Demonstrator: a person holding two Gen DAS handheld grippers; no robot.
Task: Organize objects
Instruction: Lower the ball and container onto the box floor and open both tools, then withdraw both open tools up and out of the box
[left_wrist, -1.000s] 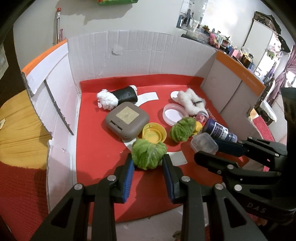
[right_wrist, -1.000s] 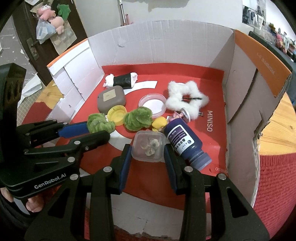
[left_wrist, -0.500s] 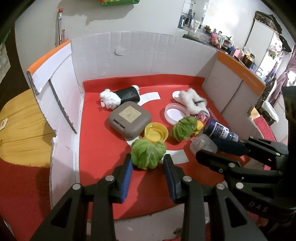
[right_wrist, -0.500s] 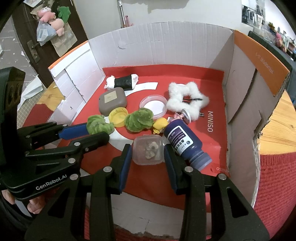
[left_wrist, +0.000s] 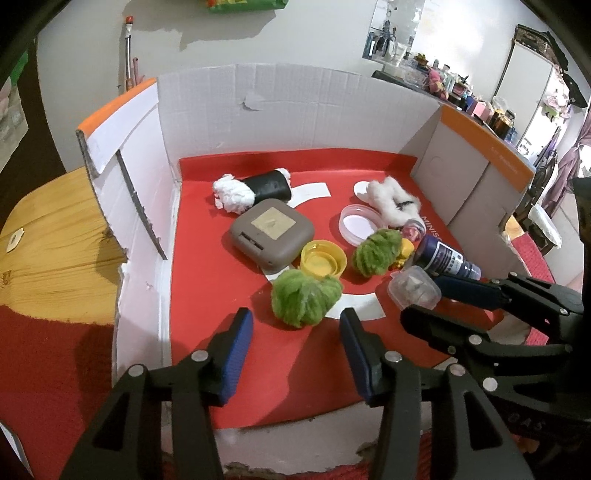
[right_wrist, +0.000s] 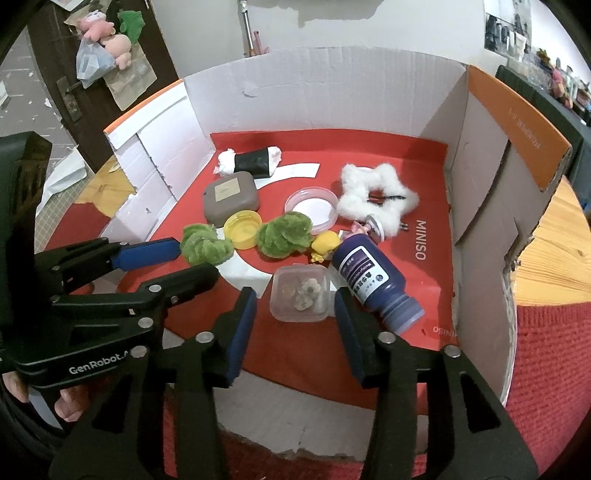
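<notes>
Changes we record:

- Left gripper: its jaws have just been opening. A second ago the blue pads were closed against the near green pom-pom; we now see red floor between each pad and the pom-pom, which lies free just ahead of them.
- Right gripper: its jaws have likewise just been opening. They earlier hugged the sides of the small clear container; both pads now stand apart from it, and it rests on the box floor.

Both the left claw and the right claw are black, with blue pads, silver screws and white "GenRobot.AI" lettering.
</notes>
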